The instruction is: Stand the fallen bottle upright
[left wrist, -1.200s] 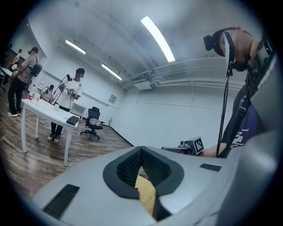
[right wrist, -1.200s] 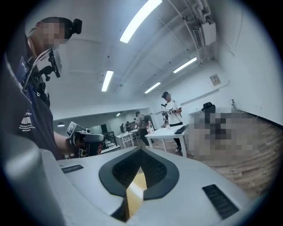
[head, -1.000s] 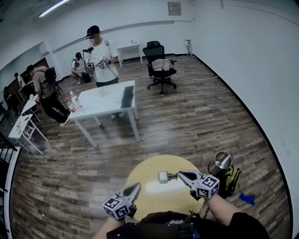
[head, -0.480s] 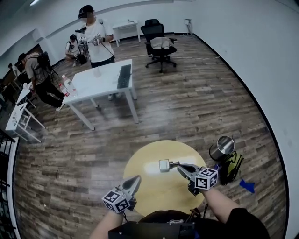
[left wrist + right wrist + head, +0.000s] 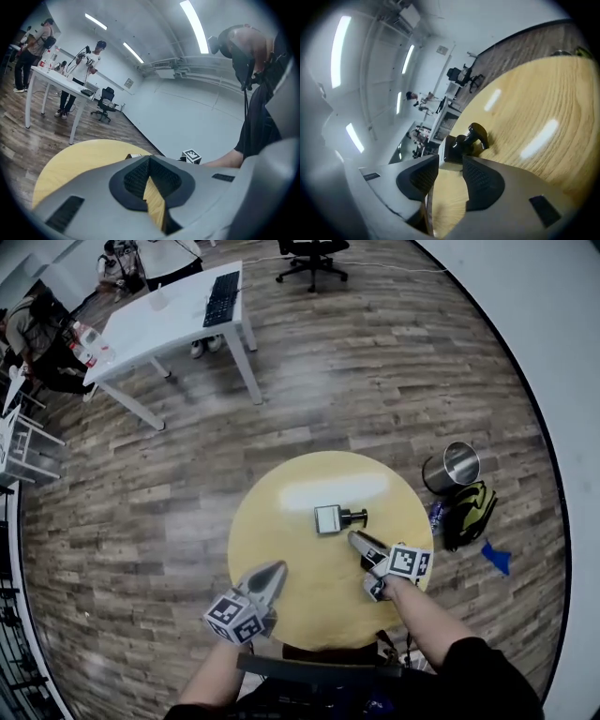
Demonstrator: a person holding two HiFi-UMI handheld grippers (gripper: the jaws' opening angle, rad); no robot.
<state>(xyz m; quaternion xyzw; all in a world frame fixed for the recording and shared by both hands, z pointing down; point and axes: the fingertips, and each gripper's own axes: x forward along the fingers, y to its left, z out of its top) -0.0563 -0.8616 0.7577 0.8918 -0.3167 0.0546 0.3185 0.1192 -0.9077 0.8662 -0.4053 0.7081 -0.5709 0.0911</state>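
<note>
The fallen bottle, a square white body with a black pump head, lies on its side near the middle of the round yellow table, pump pointing right. My right gripper hovers just in front of it, tips close to the pump. Its jaws are opening, with nothing between them. The right gripper view shows the bottle just beyond that gripper. My left gripper sits over the table's near left part, shut and empty, well apart from the bottle. In the left gripper view, that gripper has its tips together.
On the floor right of the table stand a steel bin and a green-and-black backpack, with a blue scrap beyond. A white desk with a keyboard and several people stand far off at the top left.
The head view has tipped down over the table. Both grippers have dropped toward the tabletop. The right gripper has rolled and its jaws have parted. The bottle lies where it was.
</note>
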